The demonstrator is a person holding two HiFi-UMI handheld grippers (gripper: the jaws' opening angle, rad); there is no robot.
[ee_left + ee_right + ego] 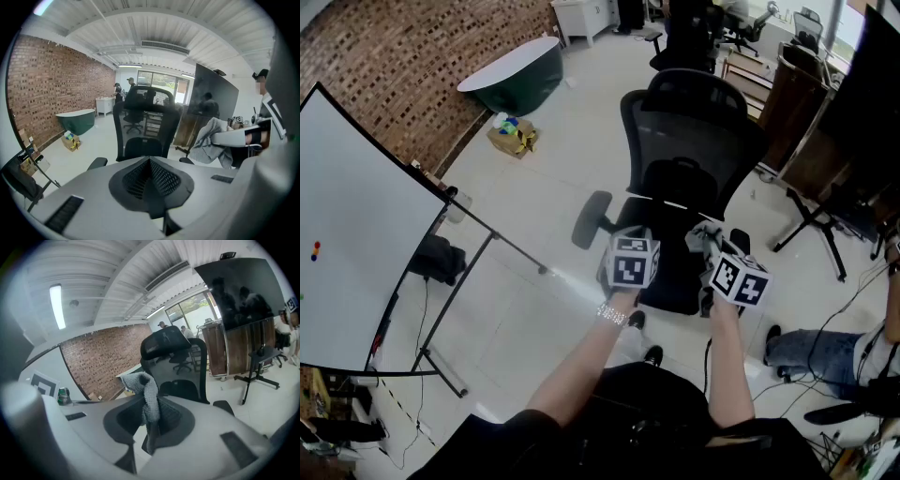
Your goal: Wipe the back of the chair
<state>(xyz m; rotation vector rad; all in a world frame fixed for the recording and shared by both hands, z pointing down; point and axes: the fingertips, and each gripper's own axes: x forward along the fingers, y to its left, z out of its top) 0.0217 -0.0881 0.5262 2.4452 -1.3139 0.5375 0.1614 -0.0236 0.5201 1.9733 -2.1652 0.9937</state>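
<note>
Claws are seen, two of them, side by side. The jaws of the left claw (151, 185) are pressed tight together, and nothing is held between them. The jaws of the right claw (152, 427) are squeezed on one grey cloth (147, 394). The cloth is pinched in the middle of the jaws, and its loose end sticks up above them.

One black chair (689, 141) is found just ahead of both claws and is not touched by either one. Its seat is turned toward the claws and lies under them in the head view. Its tall mesh back is stood up straight past the seat, farther from the claws. Two armrests are seen, one on each side.

More black chairs are seen far behind it, too small to be counted well.

To the left of the left claw, one big whiteboard (356, 253) is stood on a thin frame. Far ahead and to the left, one green tub (520, 80) is set beside a brick wall (403, 66), and one small box (514, 136) is left on the floor near it.

To the right of the right claw, one large dark screen (239, 291) is held up on a stand.
</note>
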